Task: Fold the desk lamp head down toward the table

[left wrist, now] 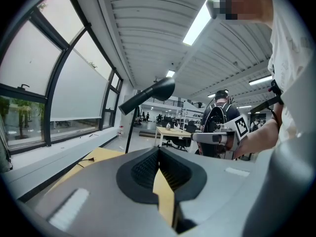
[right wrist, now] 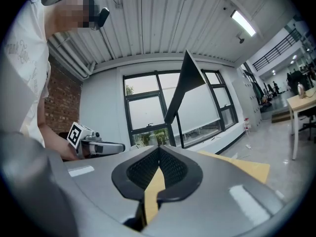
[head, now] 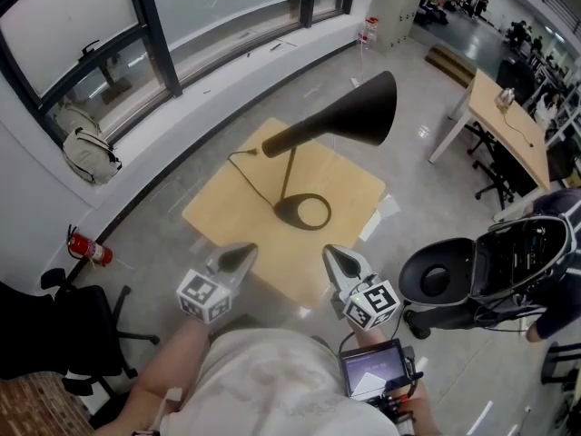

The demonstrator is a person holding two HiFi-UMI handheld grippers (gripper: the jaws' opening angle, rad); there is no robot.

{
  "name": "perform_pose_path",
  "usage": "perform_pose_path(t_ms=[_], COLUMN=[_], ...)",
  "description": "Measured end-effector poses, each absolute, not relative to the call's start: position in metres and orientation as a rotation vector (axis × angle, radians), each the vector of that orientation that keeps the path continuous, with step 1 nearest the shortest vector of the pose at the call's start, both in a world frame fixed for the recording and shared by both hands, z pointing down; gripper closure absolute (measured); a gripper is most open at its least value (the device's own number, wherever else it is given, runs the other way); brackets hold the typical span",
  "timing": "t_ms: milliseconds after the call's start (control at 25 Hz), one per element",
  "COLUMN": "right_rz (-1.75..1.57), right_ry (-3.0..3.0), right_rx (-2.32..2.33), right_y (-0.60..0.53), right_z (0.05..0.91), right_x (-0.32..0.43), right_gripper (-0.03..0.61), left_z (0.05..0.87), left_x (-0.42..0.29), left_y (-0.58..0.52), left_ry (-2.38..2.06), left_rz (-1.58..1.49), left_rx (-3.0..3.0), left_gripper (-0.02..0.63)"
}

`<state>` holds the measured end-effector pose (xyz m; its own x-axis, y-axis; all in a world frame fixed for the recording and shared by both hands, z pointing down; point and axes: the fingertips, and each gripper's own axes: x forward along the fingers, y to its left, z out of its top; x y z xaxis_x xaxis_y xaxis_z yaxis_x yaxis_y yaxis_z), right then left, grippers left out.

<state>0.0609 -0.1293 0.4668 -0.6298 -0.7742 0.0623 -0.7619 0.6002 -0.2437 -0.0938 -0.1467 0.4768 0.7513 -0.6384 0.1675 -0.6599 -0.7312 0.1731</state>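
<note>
Desk lamp head [head: 349, 116], raised at twelve o'clock above the table [head: 222, 209], not yet folded; my left gripper [head: 241, 254] and right gripper [head: 338, 258] closed, empty, clear of it

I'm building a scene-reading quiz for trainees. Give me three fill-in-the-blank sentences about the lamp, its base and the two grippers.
The desk lamp is coloured ____.
Its base on the table is shaped like a ____.
The left gripper and the right gripper are both ____, holding nothing.
Missing words: black; ring; shut.
</note>
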Motion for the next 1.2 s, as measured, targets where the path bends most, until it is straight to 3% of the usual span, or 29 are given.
perform_pose_path(t_ms=[1200], right_rz=[-0.243], right_ry=[2.648], right_rx=[-1.571], right_y=[-0.2], right_z=[0.425], right_x=[0.105], right_gripper=[0.566], left_z=[0.445], left_x=[-0.076], left_y=[-0.235], left_ry=[-0.843], left_rz=[0.108], left_rx=[2.838], left_gripper=[0.612])
